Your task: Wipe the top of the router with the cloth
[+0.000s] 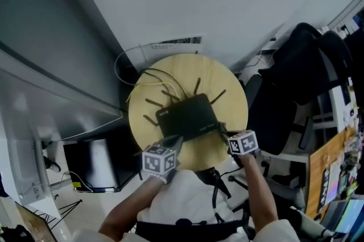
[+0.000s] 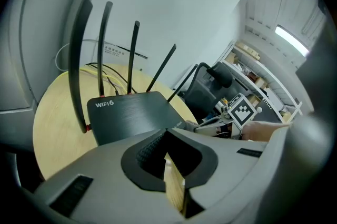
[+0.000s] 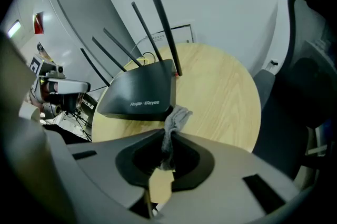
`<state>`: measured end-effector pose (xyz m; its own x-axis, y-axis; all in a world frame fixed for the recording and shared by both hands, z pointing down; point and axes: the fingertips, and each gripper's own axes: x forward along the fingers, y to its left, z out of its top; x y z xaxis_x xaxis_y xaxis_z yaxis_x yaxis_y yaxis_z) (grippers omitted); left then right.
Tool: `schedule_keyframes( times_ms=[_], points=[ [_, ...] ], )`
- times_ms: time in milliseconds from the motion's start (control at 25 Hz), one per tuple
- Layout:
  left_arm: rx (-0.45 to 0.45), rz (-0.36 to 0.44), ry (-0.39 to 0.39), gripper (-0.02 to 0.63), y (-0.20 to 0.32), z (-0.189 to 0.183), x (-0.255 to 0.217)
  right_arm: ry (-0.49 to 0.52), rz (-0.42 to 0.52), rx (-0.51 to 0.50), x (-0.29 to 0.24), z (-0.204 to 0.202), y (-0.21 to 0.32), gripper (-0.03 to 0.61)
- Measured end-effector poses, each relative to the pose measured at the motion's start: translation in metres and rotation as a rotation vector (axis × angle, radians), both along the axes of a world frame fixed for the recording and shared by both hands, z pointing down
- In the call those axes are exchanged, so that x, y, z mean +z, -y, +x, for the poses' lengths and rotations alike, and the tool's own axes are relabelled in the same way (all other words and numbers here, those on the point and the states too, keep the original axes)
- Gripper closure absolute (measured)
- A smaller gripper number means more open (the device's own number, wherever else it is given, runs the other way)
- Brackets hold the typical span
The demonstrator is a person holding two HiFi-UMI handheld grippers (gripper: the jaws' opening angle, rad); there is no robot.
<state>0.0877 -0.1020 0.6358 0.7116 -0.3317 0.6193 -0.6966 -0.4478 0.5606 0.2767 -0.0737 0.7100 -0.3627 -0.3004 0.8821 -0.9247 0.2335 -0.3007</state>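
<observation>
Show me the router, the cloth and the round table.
router (image 1: 190,116), head view, middle of its top
cloth (image 3: 177,114), right gripper view, bunched grey end
table (image 3: 226,102), right gripper view, bare wooden top

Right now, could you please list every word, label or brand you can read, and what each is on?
"WiFi6": top of the router, left gripper view.
"Ruijie Reyee": router's front edge, right gripper view.
Print on the wall sheet: too small to read.

lower end of cloth (image 3: 175,119) buried in right tongs (image 3: 167,136), near corner of router (image 1: 189,116) under left tongs (image 1: 175,142), wall label (image 2: 118,50) print unreadable
</observation>
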Motion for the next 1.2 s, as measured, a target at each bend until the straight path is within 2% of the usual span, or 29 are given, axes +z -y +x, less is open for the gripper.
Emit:
schedule_keyframes(
  times_ms=[320,1200],
  points=[
    [-0.048,-0.005,0.002,0.615,-0.015,-0.031,0.001,0.082,0.031,-0.047,-0.001,-0.061,0.001,0.541],
    [-0.166,-0.018,0.024,0.615,-0.041,-0.11,0.016,0.206,-0.001,-0.27,0.002,-0.23,-0.027,0.541]
  ],
)
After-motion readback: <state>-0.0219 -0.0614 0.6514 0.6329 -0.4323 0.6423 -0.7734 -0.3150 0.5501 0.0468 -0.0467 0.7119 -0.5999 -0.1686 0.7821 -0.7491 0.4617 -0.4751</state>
